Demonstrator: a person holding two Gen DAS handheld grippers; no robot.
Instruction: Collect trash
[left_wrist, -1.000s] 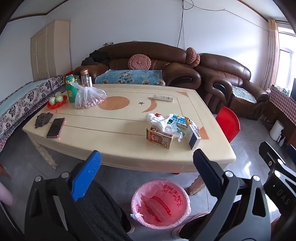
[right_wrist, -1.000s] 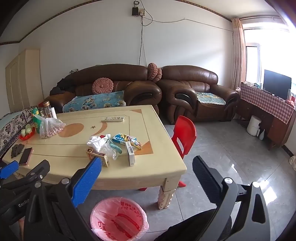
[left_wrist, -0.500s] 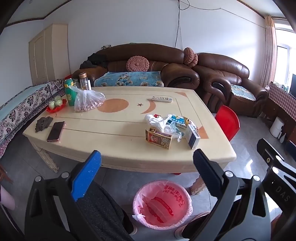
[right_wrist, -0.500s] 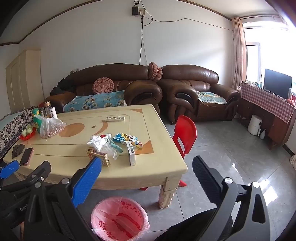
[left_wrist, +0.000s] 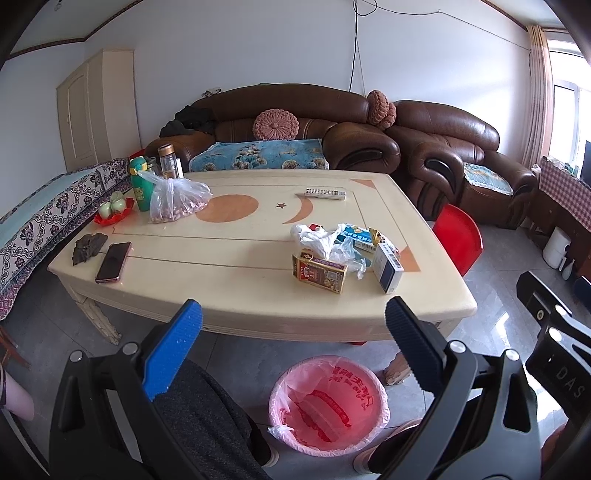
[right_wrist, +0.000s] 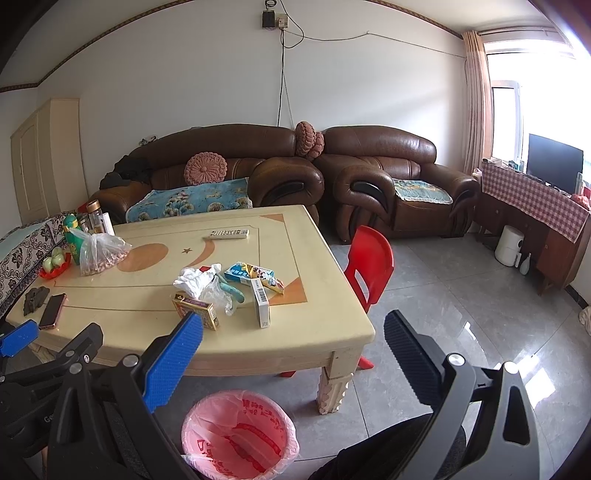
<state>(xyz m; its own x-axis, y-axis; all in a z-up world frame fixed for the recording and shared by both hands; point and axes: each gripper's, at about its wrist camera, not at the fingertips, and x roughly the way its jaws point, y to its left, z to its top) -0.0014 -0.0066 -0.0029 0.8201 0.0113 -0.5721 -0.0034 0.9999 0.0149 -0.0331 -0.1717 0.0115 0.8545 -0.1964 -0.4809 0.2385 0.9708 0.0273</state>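
A home living room, plainly. Behind the cream desk (right_wrist: 295, 325), a brown leather sofa (right_wrist: 221, 173) with a round pink cushion (right_wrist: 205, 168) and a blue floral throw (right_wrist: 192, 199); right of the desk, a matching armchair (right_wrist: 399, 184) and a red plastic chair (right_wrist: 371, 266). Farther right of the desk, a dark screen (right_wrist: 554, 162) on a cabinet under a red checked cloth (right_wrist: 535, 199), beside a curtained window (right_wrist: 476, 103). Left of the desk, a cream wardrobe (left_wrist: 92, 110). On the desk, a remote control (left_wrist: 325, 193), a phone (left_wrist: 113, 261), a bag of nuts (left_wrist: 173, 201). In front of the desk, a pink-lined bin (right_wrist: 240, 432) on grey floor tiles (right_wrist: 461, 295).

Left gripper (left_wrist: 293, 332): showing one blue ribbed finger, one black.
Frame: black, wearing silver screws.
Trousers (left_wrist: 207, 417): showing dark grey knit.
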